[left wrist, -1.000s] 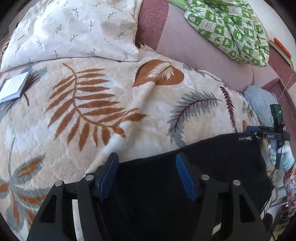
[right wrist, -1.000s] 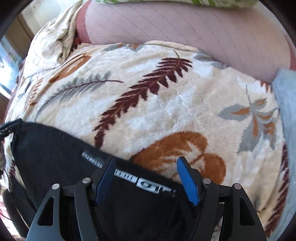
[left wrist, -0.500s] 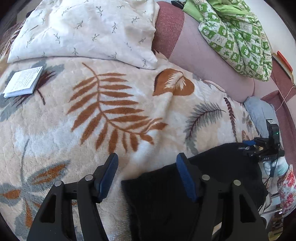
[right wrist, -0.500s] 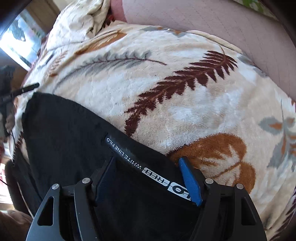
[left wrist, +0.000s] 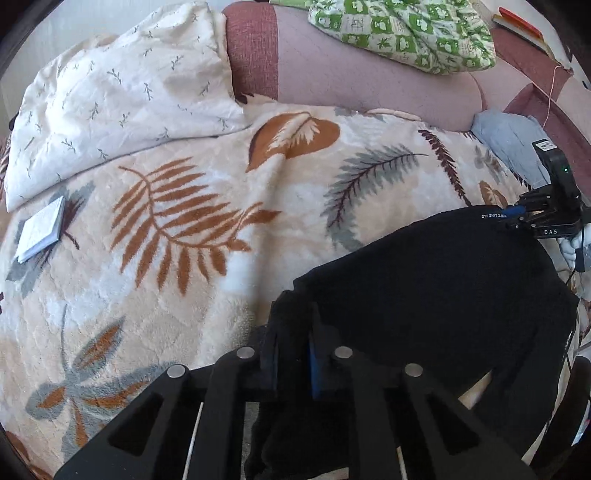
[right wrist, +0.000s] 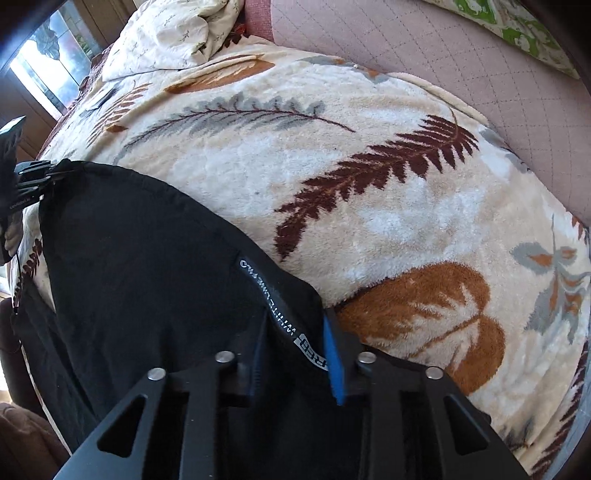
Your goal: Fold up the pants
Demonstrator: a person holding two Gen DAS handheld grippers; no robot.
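Observation:
The black pants point(left wrist: 436, 288) lie stretched over the near edge of a cream leaf-print blanket point(left wrist: 207, 229). My left gripper point(left wrist: 293, 332) is shut on one corner of the pants, bunching the cloth between its blue pads. My right gripper point(right wrist: 295, 328) is shut on the other corner, on the waistband with white lettering point(right wrist: 273, 295). In the left wrist view the right gripper point(left wrist: 517, 216) shows at the far right, clamped on the pants' edge. In the right wrist view the left gripper point(right wrist: 40, 173) shows at the far left, also on the pants point(right wrist: 147, 258).
A white leaf-sprig pillow point(left wrist: 122, 96) lies at the back left with a small booklet point(left wrist: 40, 229) below it. A pink sofa back point(left wrist: 351, 70) carries a green checked cloth point(left wrist: 402, 33). A grey cloth point(left wrist: 513, 140) lies at the right.
Both grippers have closed from open onto the pants' corners. The pants are now drawn taut between them, and the left gripper has shifted left along the blanket.

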